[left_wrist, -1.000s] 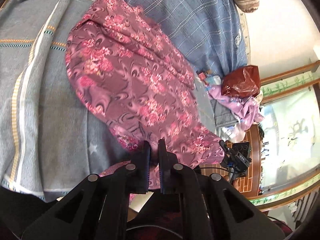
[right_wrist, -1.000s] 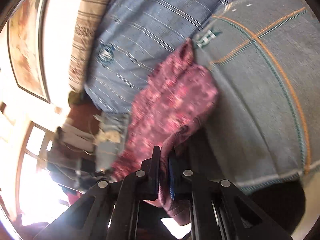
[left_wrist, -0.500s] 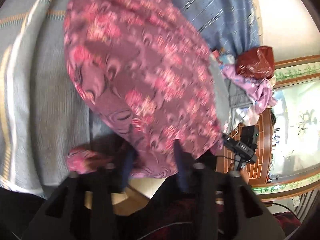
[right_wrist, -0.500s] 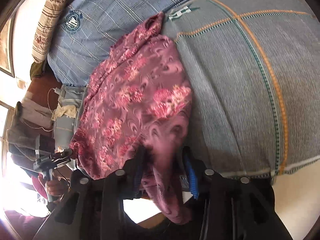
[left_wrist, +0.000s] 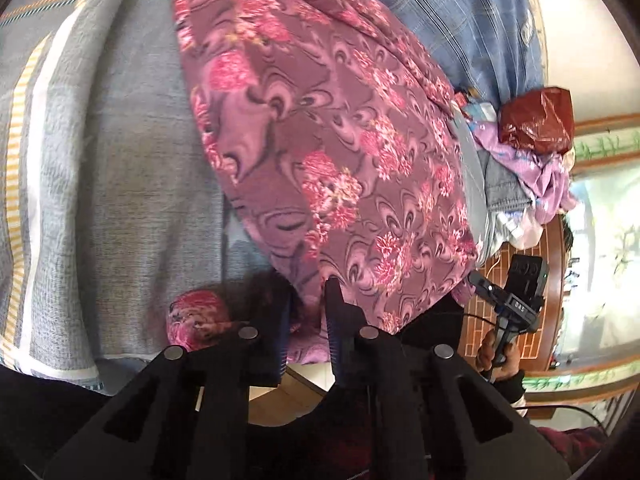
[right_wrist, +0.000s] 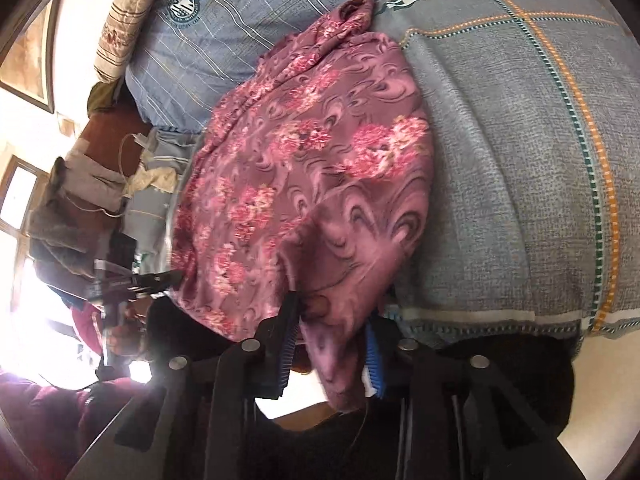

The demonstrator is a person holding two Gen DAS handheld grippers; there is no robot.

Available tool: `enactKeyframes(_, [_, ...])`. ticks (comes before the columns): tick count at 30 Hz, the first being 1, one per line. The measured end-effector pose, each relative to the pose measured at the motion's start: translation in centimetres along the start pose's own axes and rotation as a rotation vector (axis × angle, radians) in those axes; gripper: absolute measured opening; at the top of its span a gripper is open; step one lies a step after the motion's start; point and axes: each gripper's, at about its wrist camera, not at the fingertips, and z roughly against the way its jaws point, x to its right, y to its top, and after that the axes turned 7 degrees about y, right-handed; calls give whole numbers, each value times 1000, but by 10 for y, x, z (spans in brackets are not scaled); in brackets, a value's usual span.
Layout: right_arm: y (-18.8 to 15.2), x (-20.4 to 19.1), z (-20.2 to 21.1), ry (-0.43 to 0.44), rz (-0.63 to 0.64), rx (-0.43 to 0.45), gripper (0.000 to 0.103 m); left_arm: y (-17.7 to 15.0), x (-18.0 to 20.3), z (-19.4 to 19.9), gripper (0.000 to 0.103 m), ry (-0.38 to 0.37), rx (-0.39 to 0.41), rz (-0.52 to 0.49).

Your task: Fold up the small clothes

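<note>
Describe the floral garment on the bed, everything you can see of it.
The garment is thin, silky-looking mauve fabric printed with pink flowers and dark swirls. It lies spread and rumpled on the grey blanket, its far end bunched against the blue plaid pillow. Its near edge hangs over the bed edge, draped between the open fingers of the left gripper and right gripper. A small bunched bit shows beside the left gripper.
</note>
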Motion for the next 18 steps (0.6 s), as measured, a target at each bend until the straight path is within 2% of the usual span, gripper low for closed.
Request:
enactKeyframes(1, [0,0,1,23,-14,0,37,1,1,-1,15,0,-5,-6])
enactKeyframes(2, [0,0,0,14,-12,-2,44,1,2,-2,21,7,-11,-12])
enactKeyframes(4, [0,-4,-4,-73,24,-8,45,4,5,-4,32,23,-12,-21])
enactKeyframes(6, [1,-3,-11,-135,36,-16,36,5,10,-6,30,40,6,-31])
enactKeyframes(7, [2,-1,-12,-143,32,-15,19,5,10,-6,19,36,8,-31])
enactKeyframes(8, [3,0,-11,-131,26,-8,8,5,10,-6,6,7,6,-18])
enactKeyframes(9, [3,-2,-8,-119,23,8,8,6,6,-4,6,-46,4,7])
enactKeyframes(12, [7,-14,7,-10,9,61,8,9,-3,14,6,-219,53,92])
enactKeyframes(14, [14,-25,16,88,-2,95,8,12,-4,28,6,-294,96,114])
enactKeyframes(18, [36,-39,21,234,-20,154,8,27,0,50,6,-369,176,121])
